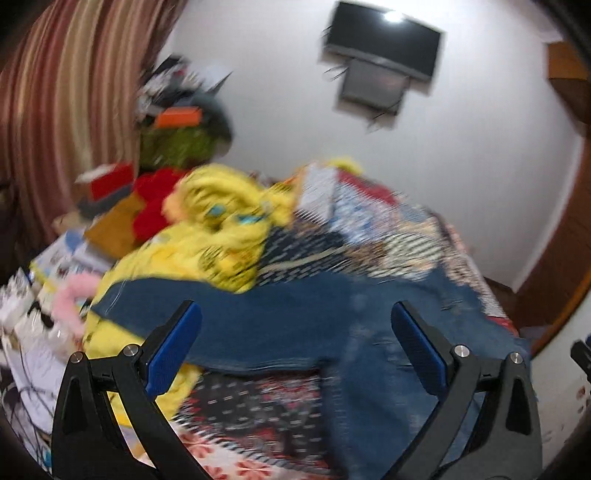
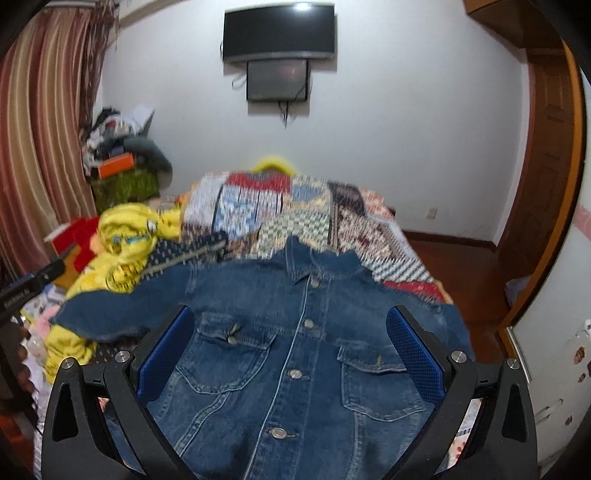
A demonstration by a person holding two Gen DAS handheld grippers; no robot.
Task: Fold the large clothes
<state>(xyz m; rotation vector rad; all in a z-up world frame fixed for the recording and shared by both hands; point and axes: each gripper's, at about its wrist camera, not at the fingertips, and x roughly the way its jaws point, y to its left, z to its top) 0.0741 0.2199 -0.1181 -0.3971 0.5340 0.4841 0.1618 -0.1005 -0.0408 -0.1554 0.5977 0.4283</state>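
Right wrist view: denim jacket (image 2: 295,354) lies front-up on the bed (image 2: 369,221), collar toward 12 o'clock, long axis 6–12. Right tongs (image 2: 290,350) and left tongs (image 1: 295,347) gape wide, empty.

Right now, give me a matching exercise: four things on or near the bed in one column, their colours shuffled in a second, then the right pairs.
Things:
1. jacket
2. crumpled garment
3. box on the corner pile
4. television on the wall

Colours:
A. orange
B. black
C. blue denim
D. yellow

Pairs: 1-C, 2-D, 3-A, 4-B
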